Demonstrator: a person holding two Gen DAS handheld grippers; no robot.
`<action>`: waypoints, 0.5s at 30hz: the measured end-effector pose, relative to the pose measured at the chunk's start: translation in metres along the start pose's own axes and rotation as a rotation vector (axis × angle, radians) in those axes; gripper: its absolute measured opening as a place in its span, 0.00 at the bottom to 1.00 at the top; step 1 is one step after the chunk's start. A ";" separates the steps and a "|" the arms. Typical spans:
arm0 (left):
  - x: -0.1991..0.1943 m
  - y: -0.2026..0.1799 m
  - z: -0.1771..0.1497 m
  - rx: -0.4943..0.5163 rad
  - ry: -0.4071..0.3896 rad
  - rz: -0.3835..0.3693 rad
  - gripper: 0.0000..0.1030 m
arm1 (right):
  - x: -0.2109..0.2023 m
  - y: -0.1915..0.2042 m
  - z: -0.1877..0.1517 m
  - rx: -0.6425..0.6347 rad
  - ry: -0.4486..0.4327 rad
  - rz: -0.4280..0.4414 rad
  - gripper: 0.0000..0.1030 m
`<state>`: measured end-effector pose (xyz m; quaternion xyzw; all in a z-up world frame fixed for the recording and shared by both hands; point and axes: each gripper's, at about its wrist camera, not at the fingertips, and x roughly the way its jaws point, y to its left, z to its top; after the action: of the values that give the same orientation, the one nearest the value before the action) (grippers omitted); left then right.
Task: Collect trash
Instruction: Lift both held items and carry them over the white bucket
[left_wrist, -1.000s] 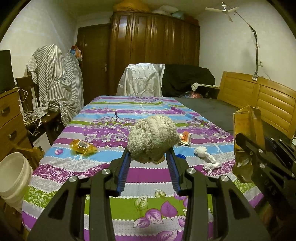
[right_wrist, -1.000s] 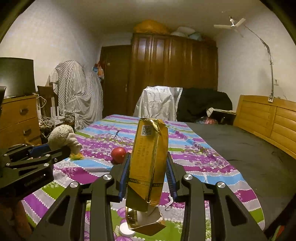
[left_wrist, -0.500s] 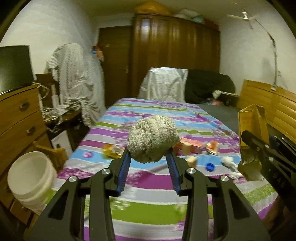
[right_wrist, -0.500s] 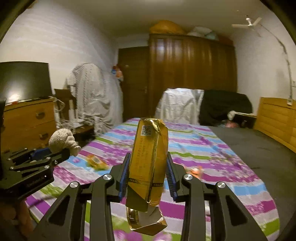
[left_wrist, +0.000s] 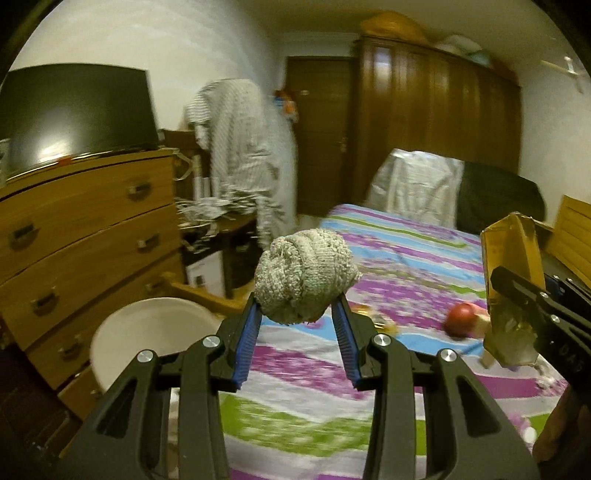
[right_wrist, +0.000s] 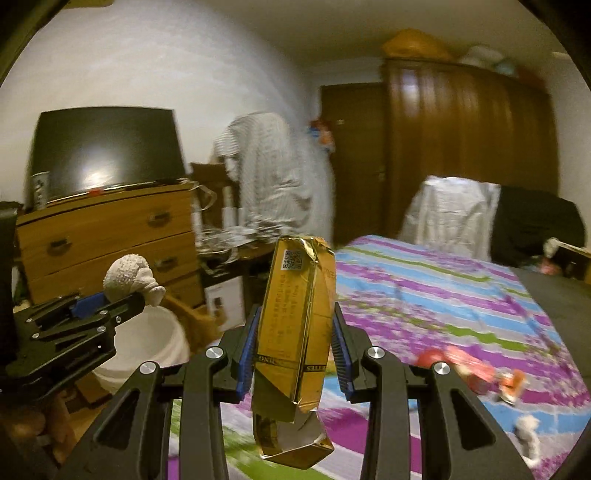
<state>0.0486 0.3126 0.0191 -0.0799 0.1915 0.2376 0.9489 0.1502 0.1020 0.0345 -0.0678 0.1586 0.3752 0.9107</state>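
Observation:
My left gripper (left_wrist: 297, 306) is shut on a balled-up grey knitted cloth (left_wrist: 304, 275), held in the air beside the bed's left edge. Seen from the right wrist, that cloth (right_wrist: 129, 277) and left gripper (right_wrist: 122, 299) hang above a white bucket (right_wrist: 147, 345). My right gripper (right_wrist: 297, 325) is shut on a crumpled gold carton (right_wrist: 299, 325), upright between the blue pads. The same carton (left_wrist: 511, 291) shows at the right of the left wrist view. The white bucket (left_wrist: 147, 332) stands on the floor left of the bed.
A bed with a striped floral cover (left_wrist: 388, 258) carries a red apple (left_wrist: 461, 319) and small scraps (right_wrist: 509, 382). A wooden dresser (left_wrist: 85, 236) with a dark screen (left_wrist: 77, 114) stands at the left. A dark wardrobe (right_wrist: 461, 147) and draped chairs fill the back.
Both grippers have swung left with their loads, away from the middle of the bed. The dresser and white bucket have come further into view; both grips are unchanged.

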 end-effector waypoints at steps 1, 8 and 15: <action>0.001 0.010 0.002 -0.009 0.000 0.016 0.37 | 0.010 0.013 0.005 -0.011 0.009 0.022 0.36; 0.006 0.085 0.010 -0.073 0.012 0.135 0.37 | 0.082 0.096 0.031 -0.057 0.086 0.170 0.36; 0.022 0.141 0.010 -0.108 0.059 0.214 0.37 | 0.156 0.171 0.048 -0.101 0.159 0.265 0.36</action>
<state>0.0021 0.4476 0.0109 -0.1171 0.2138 0.3451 0.9064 0.1452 0.3382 0.0261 -0.1214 0.2185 0.4932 0.8332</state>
